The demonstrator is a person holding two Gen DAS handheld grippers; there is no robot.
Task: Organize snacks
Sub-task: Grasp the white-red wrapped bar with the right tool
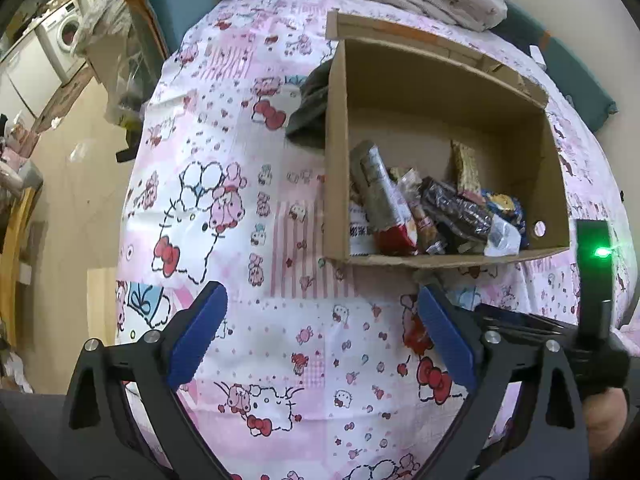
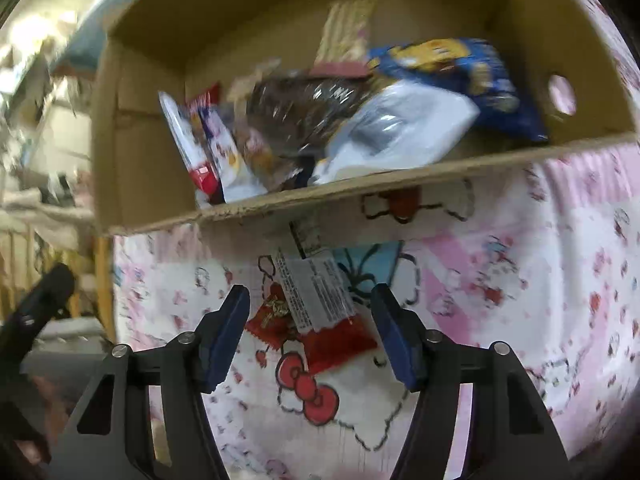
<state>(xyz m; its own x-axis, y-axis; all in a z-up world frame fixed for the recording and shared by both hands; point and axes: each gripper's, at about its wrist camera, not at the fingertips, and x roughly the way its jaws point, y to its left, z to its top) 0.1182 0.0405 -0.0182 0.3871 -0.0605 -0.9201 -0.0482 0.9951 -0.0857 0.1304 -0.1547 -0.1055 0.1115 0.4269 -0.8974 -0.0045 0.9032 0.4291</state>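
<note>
Pink cartoon-print tablecloth (image 1: 248, 184), washing machine (image 1: 66, 36)

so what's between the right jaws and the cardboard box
In the right wrist view, a red and white snack packet lies on the patterned cloth, partly between the open jaws, short of the cardboard box.

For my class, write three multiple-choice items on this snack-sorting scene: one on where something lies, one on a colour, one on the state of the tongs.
1. Where does the red snack packet lie?
A. inside the cardboard box
B. on the patterned cloth in front of the box
C. gripped in the left tongs

2. What colour are the tong pads?
A. blue
B. green
C. yellow

3. How do the right tongs stand?
A. shut on a packet
B. open around the packet
C. out of view

Answers: 1 B, it rests on the cloth below the cardboard box edge. 2 A, both pads show blue. 3 B, the pads stand apart on either side of the packet.
</note>
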